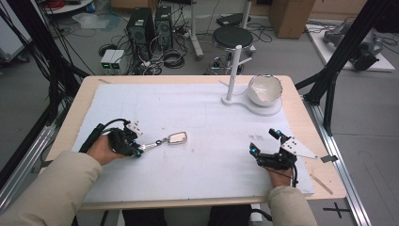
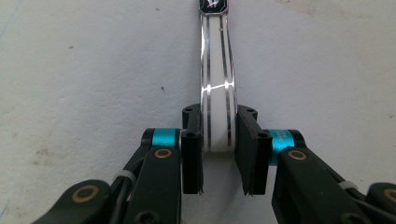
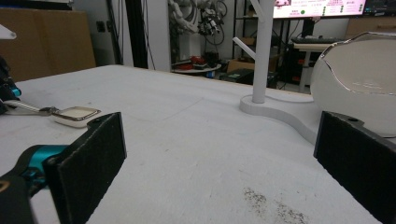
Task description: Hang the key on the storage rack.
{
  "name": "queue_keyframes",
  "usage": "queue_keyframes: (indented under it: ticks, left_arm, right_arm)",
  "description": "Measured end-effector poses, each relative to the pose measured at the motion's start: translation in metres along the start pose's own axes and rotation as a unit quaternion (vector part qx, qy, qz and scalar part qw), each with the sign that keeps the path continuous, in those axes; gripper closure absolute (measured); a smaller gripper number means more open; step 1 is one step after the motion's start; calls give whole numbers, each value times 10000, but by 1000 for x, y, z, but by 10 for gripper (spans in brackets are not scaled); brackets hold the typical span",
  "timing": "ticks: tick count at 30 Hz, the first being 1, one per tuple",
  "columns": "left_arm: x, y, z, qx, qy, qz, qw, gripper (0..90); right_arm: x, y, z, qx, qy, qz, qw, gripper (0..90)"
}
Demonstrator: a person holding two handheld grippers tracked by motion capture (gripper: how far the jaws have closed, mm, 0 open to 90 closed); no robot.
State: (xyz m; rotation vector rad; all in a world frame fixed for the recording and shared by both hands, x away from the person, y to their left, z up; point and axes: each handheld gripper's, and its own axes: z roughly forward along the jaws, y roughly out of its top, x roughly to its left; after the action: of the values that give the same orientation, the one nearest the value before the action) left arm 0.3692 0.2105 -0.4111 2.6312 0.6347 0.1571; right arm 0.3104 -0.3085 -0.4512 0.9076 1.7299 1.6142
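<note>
A small hand mirror with a rectangular, rounded-corner head and a slim glossy white handle striped in silver [image 1: 170, 139] is seen lying flat on the white-covered worktop [image 1: 207, 155], left of centre. Its handle end [image 2: 217, 112] is clamped between the pads of the left gripper [image 1: 139, 149], whose jaws are drawn in narrow against it. The right gripper [image 1: 263, 143] is held wide with nothing in it, resting apart near the worktop's right side. The mirror is judged light and stiff, but its polished handle is likely slippery and its glass fragile. The handle is thought the better hold, kept clear of the mirror face.
</note>
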Motion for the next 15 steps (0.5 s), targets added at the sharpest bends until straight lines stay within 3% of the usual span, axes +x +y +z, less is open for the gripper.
queue_keyframes:
  ticks: [5,11,13,14,15]
  left_arm:
    - [-2,1,0,-3,71,160,9998,734]
    - [-1,0,-1,-87,0,138,9999,736]
    - [-1,0,-3,-170,-6,176,9997,736]
    - [-1,0,-4,-213,10,217,9995,737]
    - [-1,0,-5,-241,23,212,9995,737]
  right_arm:
    - [0,0,0,7,5,35,10000,14]
    - [-1,1,1,70,-11,56,10000,14]
    - [-2,2,4,196,4,103,9998,14]
    - [-3,4,7,411,83,146,9990,14]
    - [-3,4,7,411,83,146,9990,14]
